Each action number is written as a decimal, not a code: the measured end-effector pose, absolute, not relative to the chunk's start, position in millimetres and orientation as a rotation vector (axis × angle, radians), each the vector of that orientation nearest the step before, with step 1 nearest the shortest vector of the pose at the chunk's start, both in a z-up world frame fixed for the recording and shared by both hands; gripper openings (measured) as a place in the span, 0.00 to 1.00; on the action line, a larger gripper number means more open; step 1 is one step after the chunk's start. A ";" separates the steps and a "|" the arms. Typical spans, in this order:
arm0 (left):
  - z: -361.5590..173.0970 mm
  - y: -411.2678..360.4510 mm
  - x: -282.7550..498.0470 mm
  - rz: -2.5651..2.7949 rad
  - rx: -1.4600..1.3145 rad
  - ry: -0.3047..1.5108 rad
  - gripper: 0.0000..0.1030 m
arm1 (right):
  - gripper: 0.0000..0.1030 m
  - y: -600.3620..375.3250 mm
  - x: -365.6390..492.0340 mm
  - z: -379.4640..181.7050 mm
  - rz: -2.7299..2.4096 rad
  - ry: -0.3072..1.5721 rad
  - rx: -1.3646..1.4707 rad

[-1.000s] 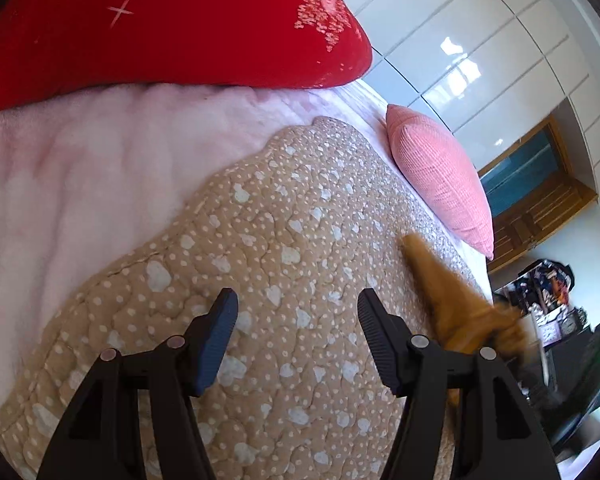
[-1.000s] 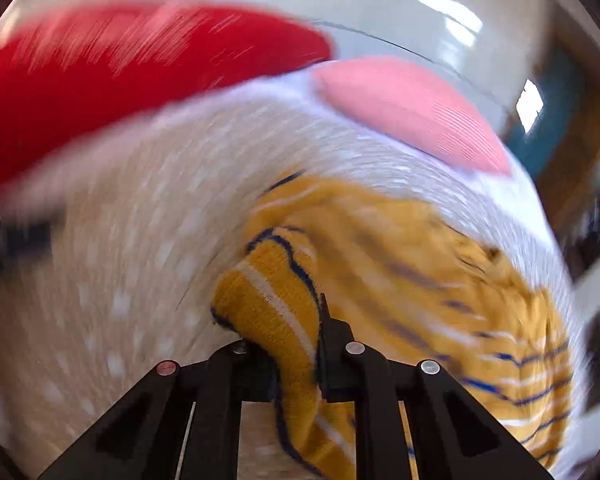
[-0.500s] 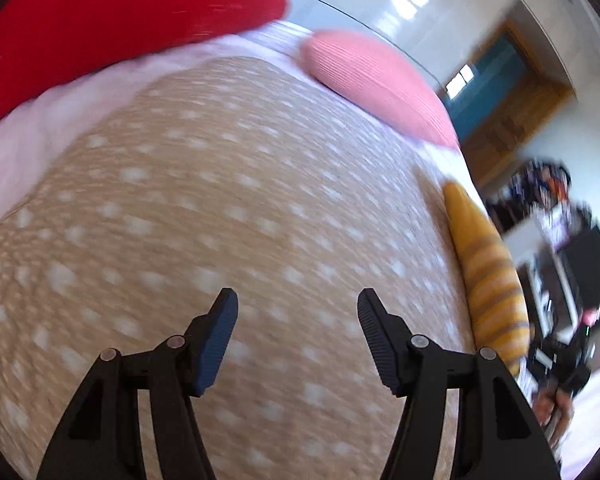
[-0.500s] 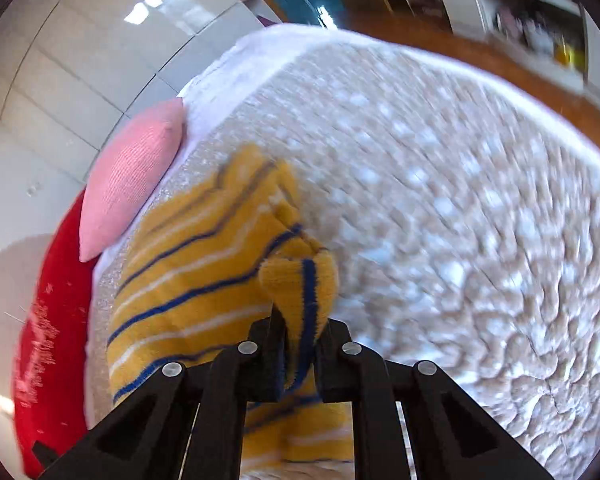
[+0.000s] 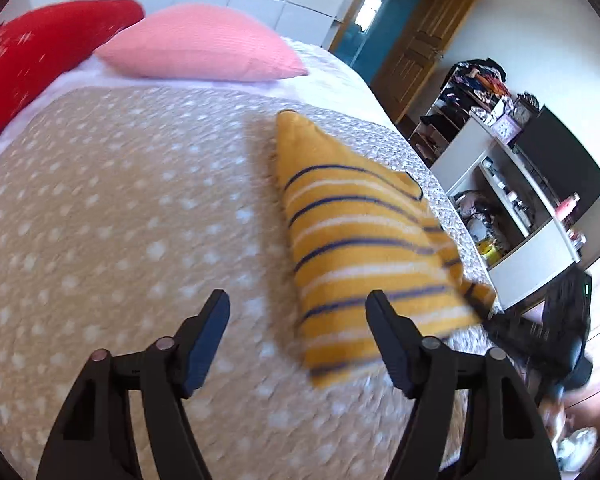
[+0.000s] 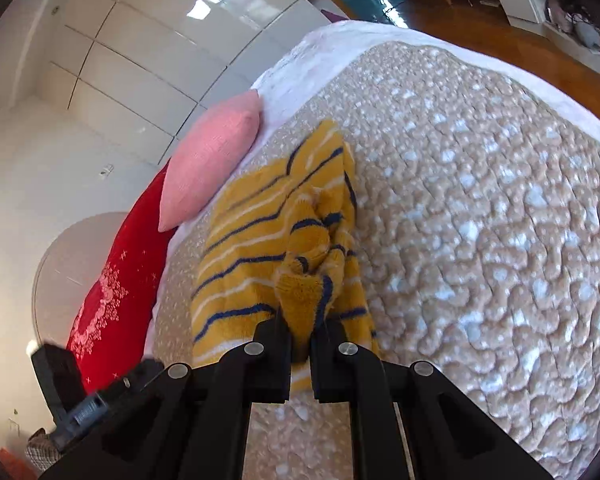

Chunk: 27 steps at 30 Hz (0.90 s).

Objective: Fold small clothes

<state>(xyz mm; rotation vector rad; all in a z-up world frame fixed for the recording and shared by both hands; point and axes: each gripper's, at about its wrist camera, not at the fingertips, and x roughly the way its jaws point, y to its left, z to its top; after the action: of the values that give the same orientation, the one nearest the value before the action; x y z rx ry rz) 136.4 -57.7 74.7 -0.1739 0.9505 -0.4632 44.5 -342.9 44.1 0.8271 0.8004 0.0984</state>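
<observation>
Striped garment (image 6: 284, 232) dragged across quilt (image 6: 480, 220), right gripper (image 6: 300, 344) clamped.

A pink pillow (image 5: 204, 44) is lying beside a red cushion (image 5: 40, 52) at the head of a tan dotted quilt (image 5: 112, 208); white shelves (image 5: 512, 208) are standing past a wooden door (image 5: 416, 52)

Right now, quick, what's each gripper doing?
Left gripper: open, jaws just widened, nothing between them.
Right gripper: shut on the mustard-yellow knitted garment with blue and white stripes.
</observation>
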 end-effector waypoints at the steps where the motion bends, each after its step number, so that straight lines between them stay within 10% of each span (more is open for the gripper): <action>1: 70.5 -69.3 142.4 -0.452 -0.145 0.963 0.68 | 0.07 -343.5 40.2 35.6 0.085 0.816 0.816; 10: 57.2 -94.0 156.9 -0.470 -0.014 1.045 0.66 | 0.26 -364.9 30.2 17.3 0.103 0.837 0.809; 12: 75.8 -81.0 162.1 -0.469 -0.048 0.975 0.72 | 0.71 -376.7 28.6 33.8 0.092 0.758 0.778; 14: 77.9 -73.3 177.9 -0.488 -0.098 0.974 0.86 | 0.84 -386.4 38.1 45.3 0.053 0.710 0.750; 22: 18.1 -104.3 234.0 -0.725 -0.342 1.196 0.91 | 0.82 -374.9 149.0 12.6 0.147 0.884 0.699; 27: 28.1 -113.5 219.2 -0.710 -0.260 1.160 0.57 | 0.41 -349.0 175.4 -0.3 0.239 0.943 0.771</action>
<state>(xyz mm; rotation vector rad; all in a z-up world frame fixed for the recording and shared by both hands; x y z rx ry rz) 219.2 -113.5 28.1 -0.2596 1.1603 -0.7103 175.4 -349.0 -0.3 0.7708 0.9426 0.2392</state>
